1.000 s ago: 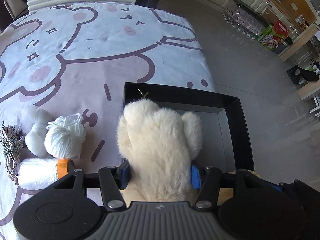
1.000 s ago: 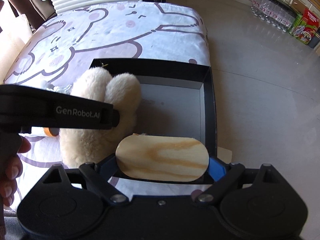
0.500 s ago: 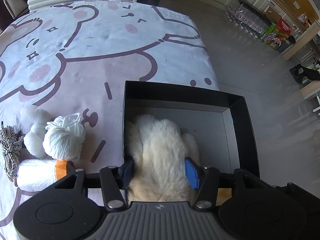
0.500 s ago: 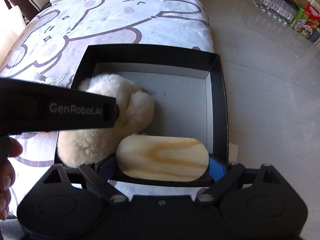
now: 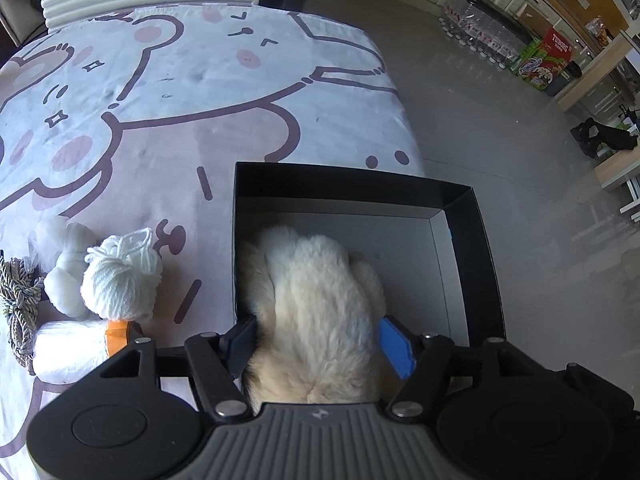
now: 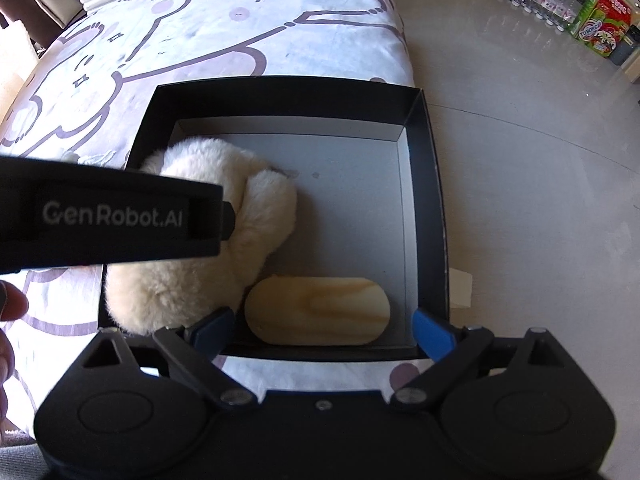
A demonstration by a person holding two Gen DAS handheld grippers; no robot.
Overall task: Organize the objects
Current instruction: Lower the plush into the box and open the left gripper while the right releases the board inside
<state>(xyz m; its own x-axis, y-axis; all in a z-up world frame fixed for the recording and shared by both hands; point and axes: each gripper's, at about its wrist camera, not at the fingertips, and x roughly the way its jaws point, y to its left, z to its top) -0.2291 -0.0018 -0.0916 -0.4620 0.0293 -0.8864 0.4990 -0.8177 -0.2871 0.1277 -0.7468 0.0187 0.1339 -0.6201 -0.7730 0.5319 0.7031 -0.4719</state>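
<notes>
1. Done so far — the plush toy (image 5: 316, 304) lies in the left half of the black box (image 6: 428, 184) and the wooden block (image 6: 318, 310) lies at its near wall; the left gripper (image 5: 320, 340) has just been opening, the toy between its parted jaws; the right gripper (image 6: 324, 330) stands wide and empty.
2. Left — the yarn ball (image 5: 120, 276), thread spool (image 5: 76, 350) and cord (image 5: 20, 304) wait on the cloth (image 5: 180, 92).
3. Room — the box's right half is bare; its right wall sits at the table edge.
</notes>
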